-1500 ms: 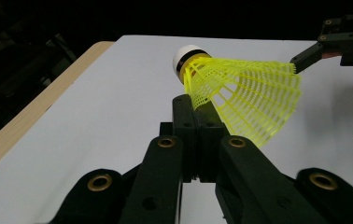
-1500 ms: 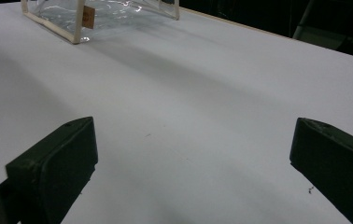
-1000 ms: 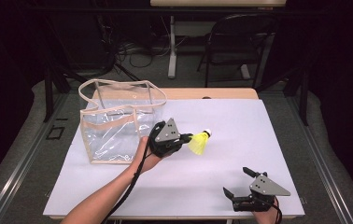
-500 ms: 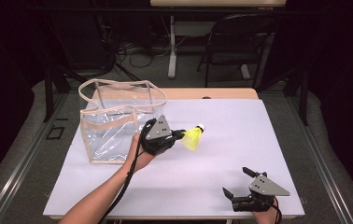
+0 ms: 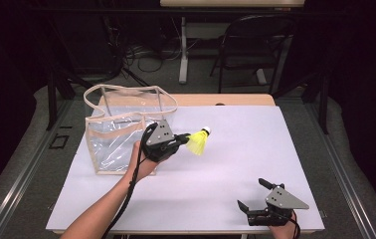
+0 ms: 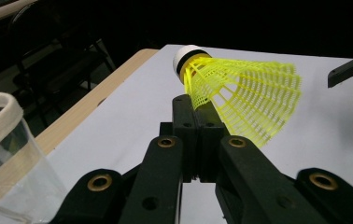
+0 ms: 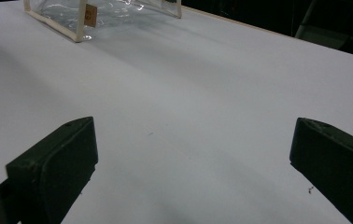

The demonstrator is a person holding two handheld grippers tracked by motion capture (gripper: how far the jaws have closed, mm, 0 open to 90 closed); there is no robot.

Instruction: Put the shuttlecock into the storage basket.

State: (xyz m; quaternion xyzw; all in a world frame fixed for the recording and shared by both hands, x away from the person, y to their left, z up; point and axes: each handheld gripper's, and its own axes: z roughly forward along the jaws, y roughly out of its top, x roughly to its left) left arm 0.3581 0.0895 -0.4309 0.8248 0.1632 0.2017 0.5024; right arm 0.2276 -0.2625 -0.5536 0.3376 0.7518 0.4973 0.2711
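Observation:
A yellow shuttlecock (image 5: 199, 142) with a white cork tip is held off the table by my left gripper (image 5: 180, 137), which is shut on its skirt just right of the clear bag (image 5: 121, 132). In the left gripper view the jaws are pressed together on the edge of the shuttlecock (image 6: 240, 93), its cork pointing up and away. My right gripper (image 5: 253, 195) rests near the table's front right edge, open, with only white table between its fingers (image 7: 53, 163).
The clear plastic bag with cream trim and handles stands open at the table's left; its base corner (image 7: 79, 21) appears far off in the right gripper view. The white sheet (image 5: 255, 144) covers the table. A chair (image 5: 255, 45) stands behind the table.
My left gripper has carried the shuttlecock left, toward the clear bag, and slightly up. The right gripper has stayed in place, open.

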